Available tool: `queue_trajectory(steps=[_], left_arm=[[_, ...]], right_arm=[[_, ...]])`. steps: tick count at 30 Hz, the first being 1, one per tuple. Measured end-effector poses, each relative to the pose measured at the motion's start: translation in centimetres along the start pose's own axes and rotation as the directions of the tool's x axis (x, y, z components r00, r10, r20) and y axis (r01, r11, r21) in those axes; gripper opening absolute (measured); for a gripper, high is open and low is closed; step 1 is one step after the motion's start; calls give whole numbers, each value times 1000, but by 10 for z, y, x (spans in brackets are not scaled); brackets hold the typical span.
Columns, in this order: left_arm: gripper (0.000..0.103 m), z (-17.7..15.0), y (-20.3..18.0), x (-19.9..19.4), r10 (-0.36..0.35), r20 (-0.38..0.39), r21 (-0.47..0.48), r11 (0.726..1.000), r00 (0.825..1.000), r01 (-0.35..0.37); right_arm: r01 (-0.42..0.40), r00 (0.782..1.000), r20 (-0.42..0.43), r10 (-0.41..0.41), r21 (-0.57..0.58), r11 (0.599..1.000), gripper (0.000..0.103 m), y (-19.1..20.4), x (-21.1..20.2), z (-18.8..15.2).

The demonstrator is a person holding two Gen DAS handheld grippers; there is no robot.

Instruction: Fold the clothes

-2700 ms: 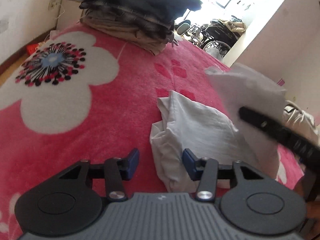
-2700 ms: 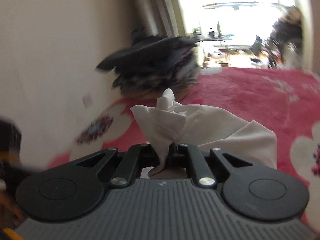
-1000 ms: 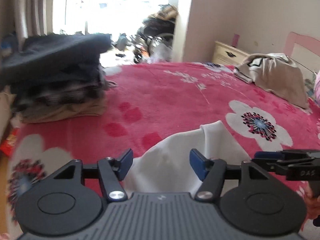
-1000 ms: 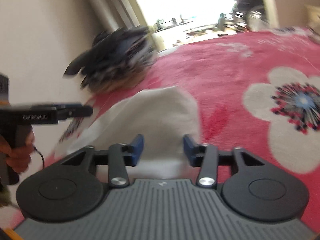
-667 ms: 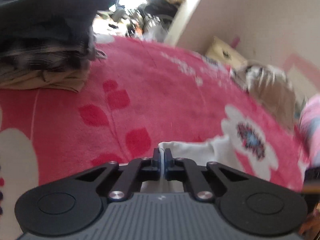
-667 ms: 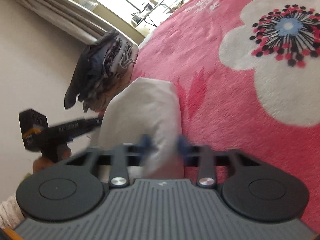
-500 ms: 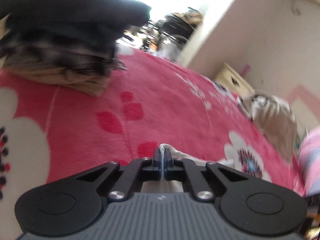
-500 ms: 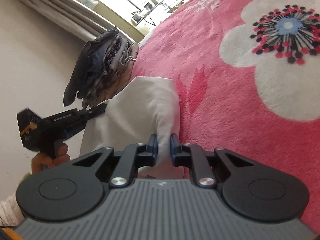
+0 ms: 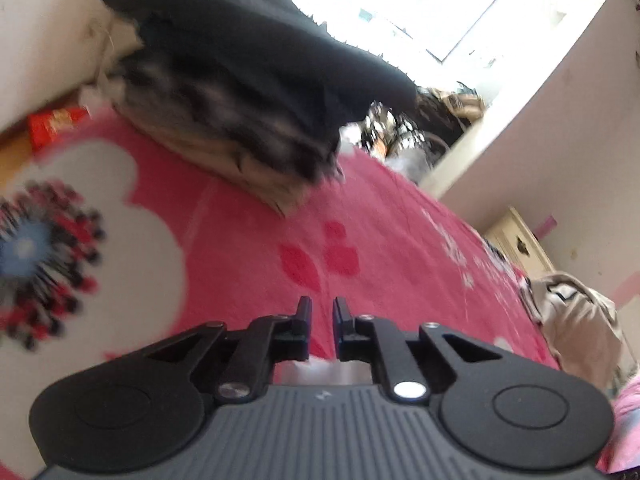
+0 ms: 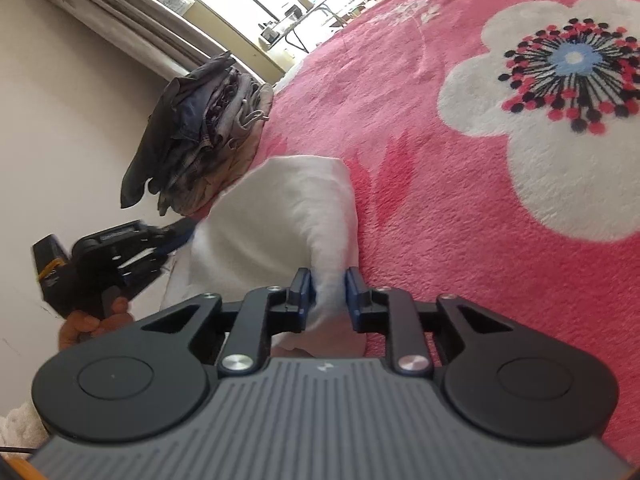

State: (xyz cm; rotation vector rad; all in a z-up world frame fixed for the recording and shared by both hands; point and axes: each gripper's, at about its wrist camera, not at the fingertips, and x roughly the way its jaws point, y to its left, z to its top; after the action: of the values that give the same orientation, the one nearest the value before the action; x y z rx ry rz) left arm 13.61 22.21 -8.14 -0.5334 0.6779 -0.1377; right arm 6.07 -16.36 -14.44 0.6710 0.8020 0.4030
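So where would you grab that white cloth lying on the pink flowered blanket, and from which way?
Best at the near edge of the white cloth, coming in low along the blanket. There the fabric bunches into a raised fold, thick enough to pinch. That fold already sits between the opening jaws of the right gripper; the left gripper is at the opposite edge.

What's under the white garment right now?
The white garment lies on the pink floral blanket, which shows around it. Whatever is directly beneath the cloth is covered, so I cannot tell.
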Motion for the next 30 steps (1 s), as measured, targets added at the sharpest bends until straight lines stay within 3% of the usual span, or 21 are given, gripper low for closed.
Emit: queue_trajectory(steps=[2,4,7,8,9,12,15,17,20,22,24,25,26,28,30], left_arm=[[13,2,-12,-16,-8,37,72,997,999,6],[25,1,-30,-33,-38,67,175,984,997,26],[40,-16,-68,-51,-138,34,399,910,990,113],[40,-25,-77,-51,-159,-5,452,880,987,144],[41,-35,-82,-47,-154,-40,484,862,987,154],[40,-62,-78,-28,-30,-92,508,858,995,73],[37,-78,-61,-17,65,-102,475,880,993,-9],[37,-80,-49,-18,78,-103,429,903,992,-26],[39,-76,-42,-23,60,-108,384,923,992,-15],[50,-71,-38,-27,50,-108,363,932,993,-7],[56,-66,-32,-36,39,-99,325,946,994,-5],[63,-64,-28,-42,30,-93,296,955,995,-1],[68,-61,-21,-49,21,-87,258,966,996,2],[85,-56,-8,-61,21,-80,176,984,997,-6],[90,-52,6,-68,-4,-103,95,995,995,14]], right_arm=[[5,1000,4,-5,-3,1000,23,0,-2,1],[17,999,38,-16,-39,999,23,5,-8,4],[31,993,115,-15,-137,990,23,22,-17,16],[25,992,126,-3,-173,985,23,29,-15,22],[15,992,126,11,-206,978,23,37,-9,28],[-14,996,77,35,-262,965,23,54,23,46],[-31,1000,-10,30,-260,965,22,61,68,63],[-8,999,-45,-4,-264,965,20,60,95,73],[87,996,20,-85,-232,969,22,51,112,89],[104,993,74,-94,-141,985,23,38,101,100],[50,994,99,-45,-40,998,25,21,80,106],[19,995,95,-18,-1,1000,32,13,69,106],[-12,997,80,10,29,1000,37,7,61,103],[-57,998,22,56,77,995,55,-7,46,94],[-81,995,-46,87,115,990,59,-17,35,83]])
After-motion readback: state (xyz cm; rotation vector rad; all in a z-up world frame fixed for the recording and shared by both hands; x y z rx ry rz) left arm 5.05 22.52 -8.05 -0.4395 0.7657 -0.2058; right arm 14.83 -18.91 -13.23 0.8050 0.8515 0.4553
